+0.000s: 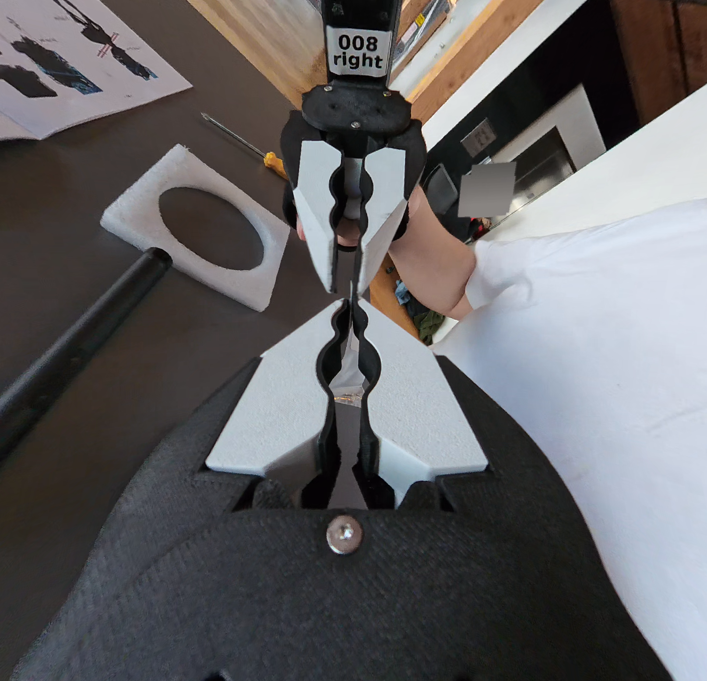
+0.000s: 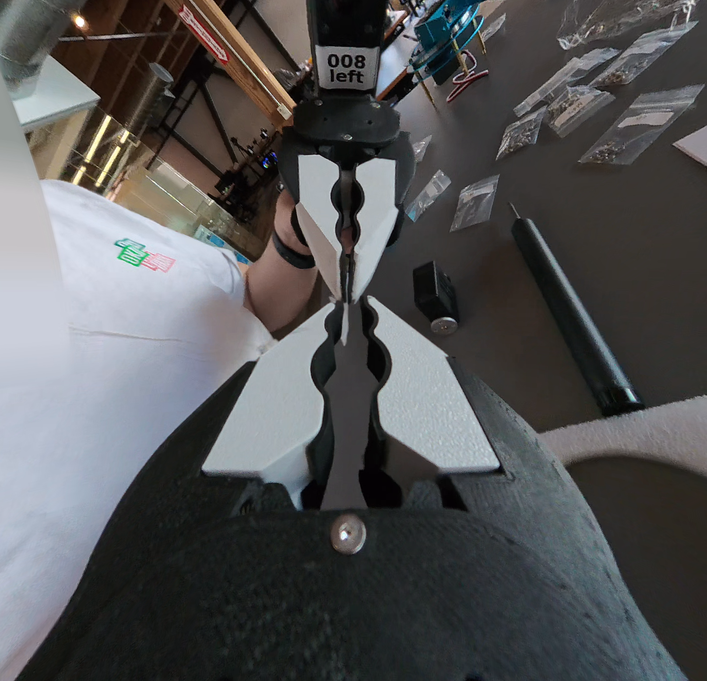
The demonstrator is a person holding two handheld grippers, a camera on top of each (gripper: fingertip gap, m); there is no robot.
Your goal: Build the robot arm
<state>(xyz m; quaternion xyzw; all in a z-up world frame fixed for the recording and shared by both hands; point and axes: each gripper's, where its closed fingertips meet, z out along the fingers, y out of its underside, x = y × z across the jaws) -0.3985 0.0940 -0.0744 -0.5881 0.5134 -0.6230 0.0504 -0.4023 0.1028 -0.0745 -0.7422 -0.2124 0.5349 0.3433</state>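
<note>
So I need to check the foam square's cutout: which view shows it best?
The left wrist view: the white foam square lies whole, its oval hole fully visible. The right wrist view catches only a curved strip at its right edge.

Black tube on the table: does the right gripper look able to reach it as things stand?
Probably yes. The black tube lies bare on the table beside the right gripper, nothing between. Its jaws stand apart, though the clear bag that the left gripper pinches pokes between them.
</note>
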